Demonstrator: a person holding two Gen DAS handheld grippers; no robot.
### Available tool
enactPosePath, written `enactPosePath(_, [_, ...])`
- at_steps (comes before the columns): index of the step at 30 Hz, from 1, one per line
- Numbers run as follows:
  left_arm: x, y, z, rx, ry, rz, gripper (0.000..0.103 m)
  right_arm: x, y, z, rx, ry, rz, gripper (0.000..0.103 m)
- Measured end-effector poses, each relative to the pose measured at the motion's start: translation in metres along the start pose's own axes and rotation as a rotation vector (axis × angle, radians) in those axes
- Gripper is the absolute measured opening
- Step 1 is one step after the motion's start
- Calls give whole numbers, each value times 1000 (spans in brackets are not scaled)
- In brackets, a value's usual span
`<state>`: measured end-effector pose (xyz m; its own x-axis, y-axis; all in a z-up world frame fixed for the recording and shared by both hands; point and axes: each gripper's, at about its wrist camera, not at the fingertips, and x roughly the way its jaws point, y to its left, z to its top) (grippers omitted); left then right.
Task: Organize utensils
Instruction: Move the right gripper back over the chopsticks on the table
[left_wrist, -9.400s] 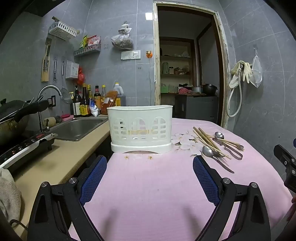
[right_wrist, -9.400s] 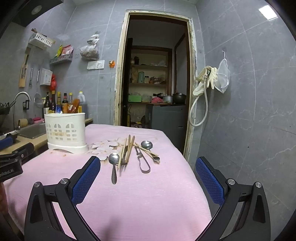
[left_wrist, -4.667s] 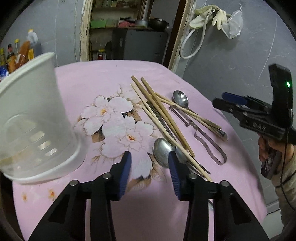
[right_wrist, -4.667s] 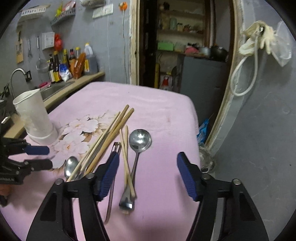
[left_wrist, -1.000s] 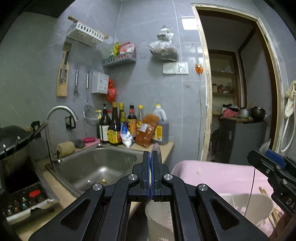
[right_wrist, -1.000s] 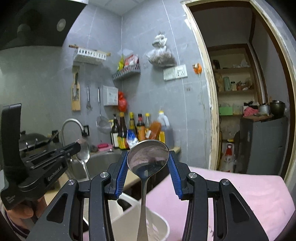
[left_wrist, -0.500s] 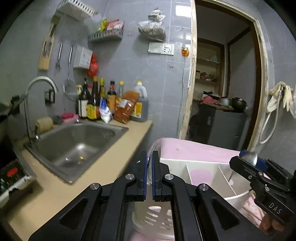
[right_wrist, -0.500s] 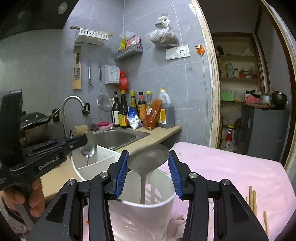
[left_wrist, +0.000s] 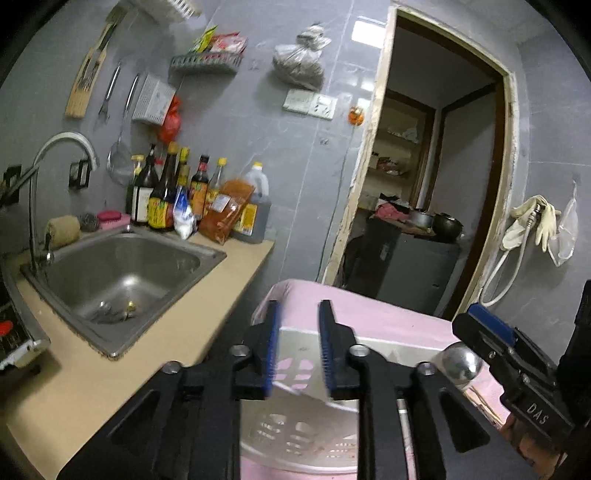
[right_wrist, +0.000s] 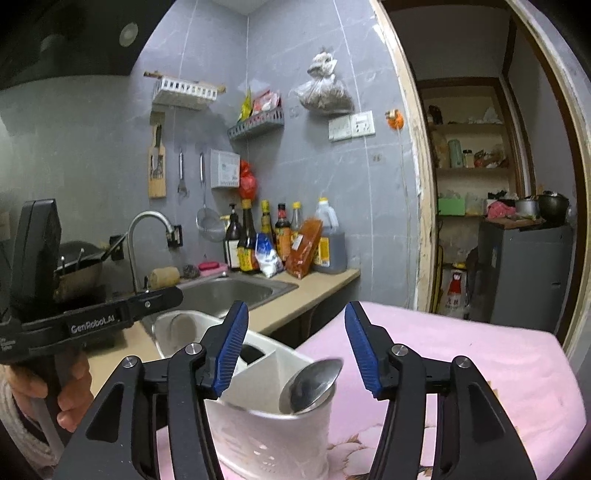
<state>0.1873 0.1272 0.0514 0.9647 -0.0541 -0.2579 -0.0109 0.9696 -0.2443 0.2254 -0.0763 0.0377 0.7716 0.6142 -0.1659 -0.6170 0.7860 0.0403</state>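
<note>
Now we see a spoon (right_wrist: 310, 384) standing bowl-up in the white caddy (right_wrist: 273, 439) on the pink table (right_wrist: 461, 354), with our right gripper (right_wrist: 295, 350) and left gripper (left_wrist: 295, 350) both parted, grasping nothing, above it.

A glossy metal spoon (right_wrist: 309, 384) stands in the matt white plastic caddy (right_wrist: 273, 439) on pink cloth (right_wrist: 461, 354).

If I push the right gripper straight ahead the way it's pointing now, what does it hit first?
Probably the spoon standing in the white utensil holder, just ahead and slightly below the open right gripper. If the line passes above it, the counter edge looks next; depth is unclear.
</note>
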Motion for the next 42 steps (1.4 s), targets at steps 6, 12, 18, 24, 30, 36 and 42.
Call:
enactPosePath(6, [-17, -24, 9, 50, -69, -12, 49, -28, -11, 14, 6, -73, -51, 74])
enactPosePath(12, [-30, -46, 14, 85, -117, -33, 71, -69, -30, 25, -15, -126, -134, 87])
enactPosePath(18, [-37, -79, 9, 145, -127, -98, 79, -113, -58, 30, -34, -149, -247, 99])
enactPosePath(24, [-31, -120, -14, 223, -35, -200, 81, -146, -90, 21, -41, -96, -351, 101])
enactPosePath(30, [-10, -154, -46, 269, 146, -261, 80, -159, -123, -2, -2, 36, -407, 101])
enactPosePath(36, [10, -182, -80, 303, 328, -291, 80, -153, -153, -25, 77, 181, -410, 91])
enactPosePath(42, [38, -190, -101, 288, 483, -299, 70, -127, -175, -45, 134, 347, -367, 65])
